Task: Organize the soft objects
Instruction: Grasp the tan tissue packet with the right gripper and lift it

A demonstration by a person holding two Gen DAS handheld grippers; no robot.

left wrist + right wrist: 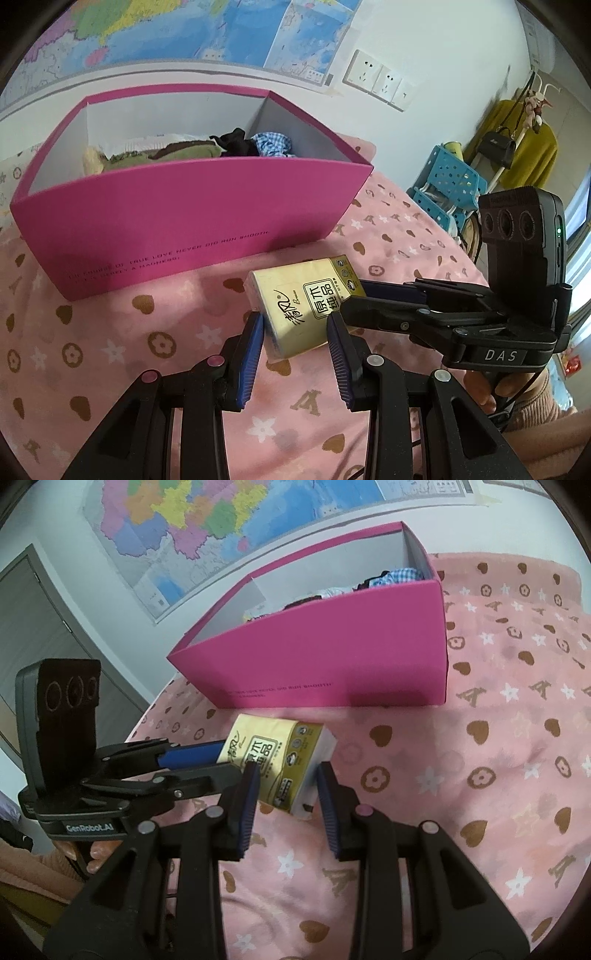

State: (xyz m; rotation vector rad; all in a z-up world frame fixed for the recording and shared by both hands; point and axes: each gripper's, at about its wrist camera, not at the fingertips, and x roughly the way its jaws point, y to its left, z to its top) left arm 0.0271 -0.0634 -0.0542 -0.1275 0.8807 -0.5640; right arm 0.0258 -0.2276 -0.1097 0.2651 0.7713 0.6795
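Note:
A yellow tissue pack (299, 295) (273, 753) hangs tilted just above the pink bedspread (110, 350), in front of an open pink box (184, 214) (332, 657). My left gripper (295, 325) is shut on the pack's near end, one blue pad on each side. From the right, my right gripper (352, 297) (286, 779) is shut on the pack's other end. In the right wrist view, the left gripper (229, 758) comes in from the left onto the pack. The box holds a green cloth (166, 155), a black cloth (236, 142) and a blue checked cloth (271, 142).
The box stands against the wall under a map (184, 29). Wall sockets (376, 79), a blue plastic rack (447, 184) and a yellow coat (528, 155) on a stand lie beyond the bed's right edge. A grey door (44, 627) is at the left. A hand (480, 387) holds the right gripper.

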